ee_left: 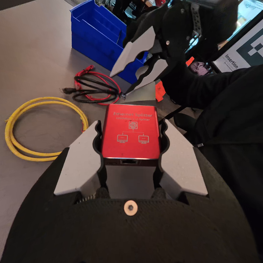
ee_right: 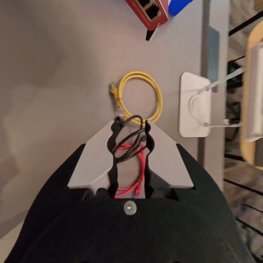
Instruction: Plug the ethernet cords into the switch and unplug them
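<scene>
My left gripper (ee_left: 131, 122) is shut on the red ethernet splitter (ee_left: 131, 136), gripping its two sides on the grey table; one port faces the camera. My right gripper (ee_left: 118, 84) hangs open over the coiled black cord (ee_left: 92, 81) and red cord (ee_left: 102, 74), and its lower fingertip (ee_left: 126, 93) touches the black cord's plug (ee_left: 123, 96). In the right wrist view the gripper (ee_right: 130, 121) is open, with the black cord (ee_right: 128, 155) and red cord (ee_right: 142, 156) showing between the fingers. A coiled yellow cord (ee_left: 47, 98) lies to the left, and it shows ahead in the right wrist view (ee_right: 159, 96). The splitter's two ports (ee_right: 149, 14) are empty.
A blue bin (ee_left: 96, 42) stands behind the cords. An orange object (ee_left: 160, 89) lies by the splitter's right. A person's black sleeve (ee_left: 227, 99) fills the right side. A white plate with a clear holder (ee_right: 195, 105) sits near the table's edge.
</scene>
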Demonstrator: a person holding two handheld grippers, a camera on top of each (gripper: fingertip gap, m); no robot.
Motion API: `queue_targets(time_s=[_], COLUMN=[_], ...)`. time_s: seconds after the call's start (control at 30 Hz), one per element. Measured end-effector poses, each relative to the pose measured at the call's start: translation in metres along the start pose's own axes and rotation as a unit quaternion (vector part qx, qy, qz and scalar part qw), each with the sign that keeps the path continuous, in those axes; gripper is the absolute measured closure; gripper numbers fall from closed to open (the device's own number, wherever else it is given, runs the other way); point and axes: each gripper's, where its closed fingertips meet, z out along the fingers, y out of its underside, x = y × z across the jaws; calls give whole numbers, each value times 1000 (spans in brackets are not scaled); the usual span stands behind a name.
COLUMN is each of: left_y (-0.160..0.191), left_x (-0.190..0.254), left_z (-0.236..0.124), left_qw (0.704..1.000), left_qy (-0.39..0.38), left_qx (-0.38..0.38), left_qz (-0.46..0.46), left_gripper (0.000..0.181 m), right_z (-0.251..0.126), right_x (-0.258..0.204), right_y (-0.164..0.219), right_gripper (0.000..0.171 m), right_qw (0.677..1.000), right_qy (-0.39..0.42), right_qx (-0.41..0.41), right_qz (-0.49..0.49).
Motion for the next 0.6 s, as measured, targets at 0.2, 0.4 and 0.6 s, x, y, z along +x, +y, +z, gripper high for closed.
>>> queue_targets(time_s=[0.2,0.4,0.6], left_y=[19,24,22], left_x=[-8,-9,4], left_z=[12,27,40], left_qw=[999,991,951], left_qy=[-28,-103,-206], left_qx=[-26,-37,-63], left_qz=[7,75,221], left_gripper=[100,101,100], right_z=[-16,-5,11], right_x=[-12,-21,-32], right_y=[4,-35,-82], right_gripper=[114,115,105], right_qw=[994,957,814], right_qy=[-57,-113,-311], right_qx=[41,126,255], right_qz=[88,234,418])
